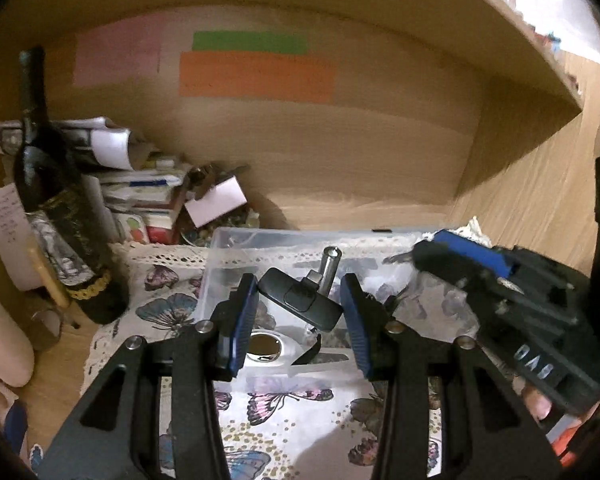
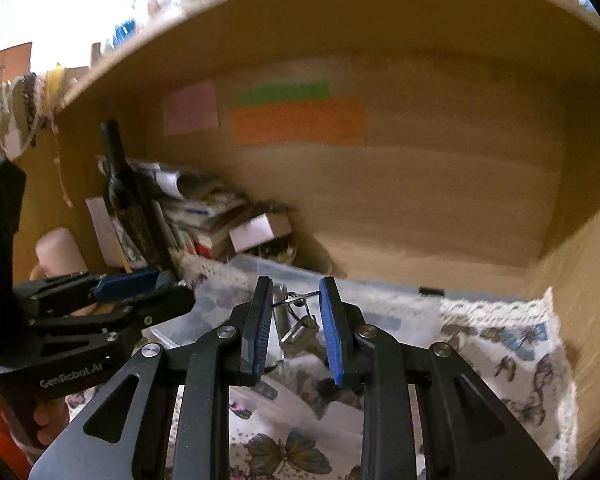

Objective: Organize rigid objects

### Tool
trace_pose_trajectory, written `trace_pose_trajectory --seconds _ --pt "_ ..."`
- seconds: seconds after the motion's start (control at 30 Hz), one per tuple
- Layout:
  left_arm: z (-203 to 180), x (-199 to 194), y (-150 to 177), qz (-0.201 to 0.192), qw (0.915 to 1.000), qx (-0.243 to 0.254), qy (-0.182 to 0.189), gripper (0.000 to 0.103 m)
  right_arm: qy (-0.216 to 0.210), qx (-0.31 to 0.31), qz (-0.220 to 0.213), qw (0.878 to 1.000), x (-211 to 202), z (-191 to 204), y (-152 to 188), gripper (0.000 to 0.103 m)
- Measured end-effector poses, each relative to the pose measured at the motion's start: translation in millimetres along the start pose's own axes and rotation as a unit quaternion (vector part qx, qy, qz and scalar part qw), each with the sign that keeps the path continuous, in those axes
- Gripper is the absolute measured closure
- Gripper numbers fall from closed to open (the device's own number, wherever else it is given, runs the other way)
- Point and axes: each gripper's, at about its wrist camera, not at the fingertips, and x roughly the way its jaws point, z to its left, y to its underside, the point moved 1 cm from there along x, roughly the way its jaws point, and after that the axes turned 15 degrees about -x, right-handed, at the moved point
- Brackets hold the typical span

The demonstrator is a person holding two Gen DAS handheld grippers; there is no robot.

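Two grippers hang over the clear plastic bin (image 1: 236, 240), each loaded. Right gripper (image 2: 296, 300): pads nearly together, pinching a thin wire ring at the tips, from which a small padlock (image 2: 300, 330) dangles between the fingers. Left gripper (image 1: 300, 300): part-open, clamped on a black flat-headed tool (image 1: 300, 300) lying crosswise, its metal stem pointing away (slightly blurred). Bin lies directly below and ahead of both.
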Motion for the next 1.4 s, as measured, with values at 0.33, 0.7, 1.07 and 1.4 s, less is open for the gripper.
trace_pose_trajectory --seconds 0.33,0.7,1.07,1.4 --pt "15 59 16 0.073 0.9970 -0.013 -0.020 0.061 -0.013 0.012 0.083 0.996 47 -7 28 0.081" --pt "17 68 21 0.087 0.9956 -0.015 -0.031 0.055 -0.021 0.015 0.110 0.994 58 -8 33 0.081" --pt "14 26 11 0.045 0.9987 -0.014 -0.016 0.047 -0.013 0.011 0.063 0.998 24 -8 16 0.072" --pt "2 -64 2 -0.060 0.9980 -0.007 0.016 0.032 0.017 0.000 -0.039 0.999 -55 -1 -6 0.036"
